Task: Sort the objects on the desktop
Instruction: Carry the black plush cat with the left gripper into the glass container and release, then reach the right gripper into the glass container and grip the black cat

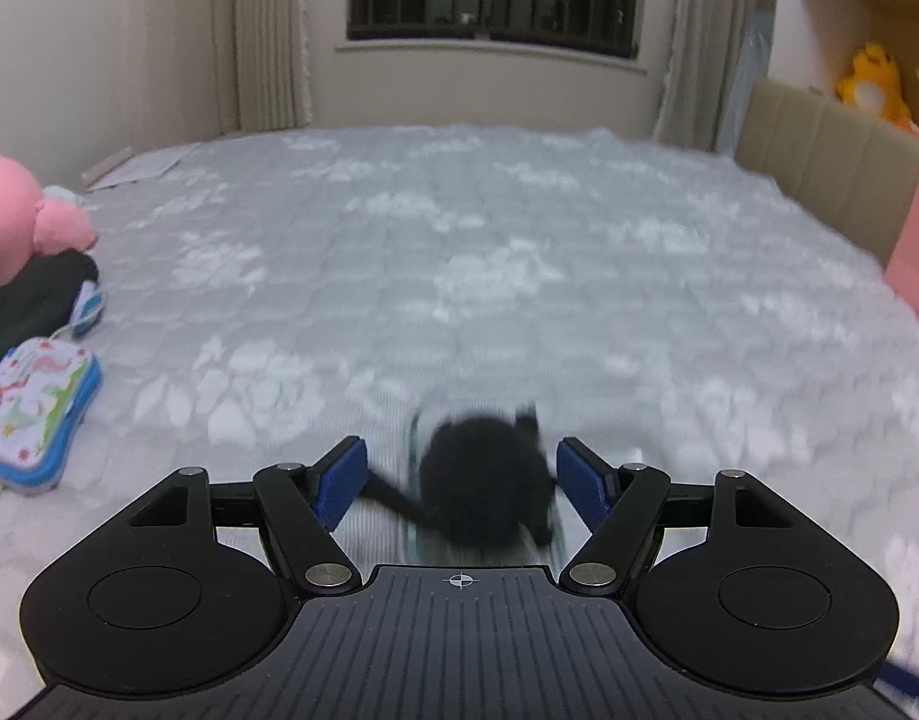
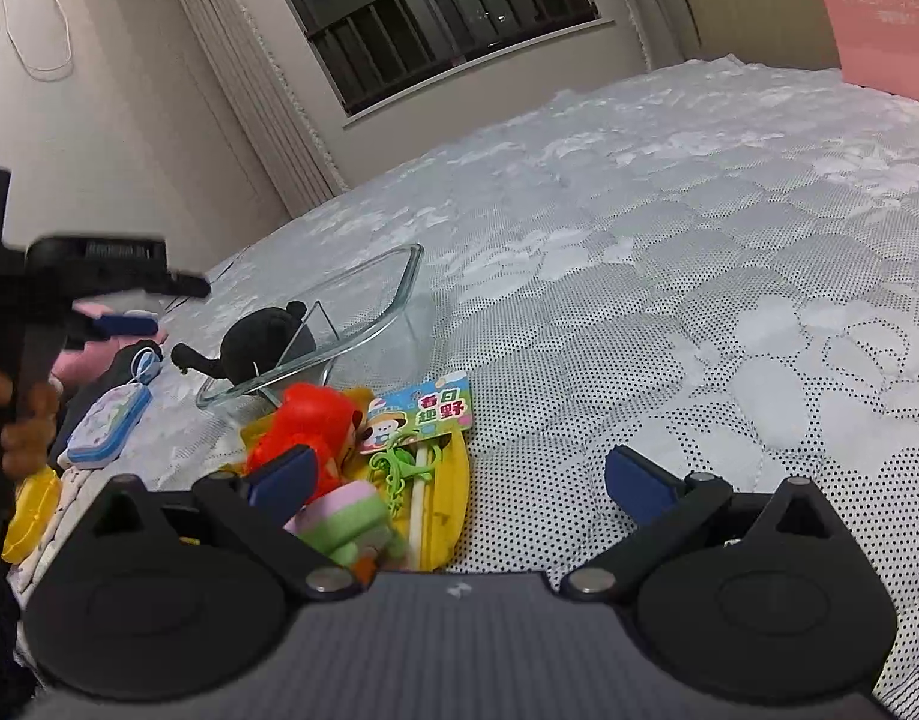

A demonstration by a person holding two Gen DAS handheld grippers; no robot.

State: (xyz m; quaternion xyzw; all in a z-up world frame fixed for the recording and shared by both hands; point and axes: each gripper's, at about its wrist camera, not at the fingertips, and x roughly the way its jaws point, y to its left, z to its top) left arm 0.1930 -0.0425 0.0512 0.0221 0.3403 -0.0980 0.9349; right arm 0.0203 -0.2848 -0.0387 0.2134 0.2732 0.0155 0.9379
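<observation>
Both your grippers gape empty over the quilted bed.
Your left gripper [image 1: 459, 483] hangs wide open above the black plush toy [image 1: 480, 480] in the glass dish [image 2: 363, 306]; rightward, your right gripper [image 2: 459, 474] spreads wide, nearest the packaged toy [image 2: 363, 462].

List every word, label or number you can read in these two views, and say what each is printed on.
"春日" over "野", with one more character beside it that is unclear: on the colourful card of the yellow toy package.
Pale print on the pink box: too blurred to read.
Small print on the left claw body: blurred, unreadable.
Left wrist view: no readable text.
</observation>
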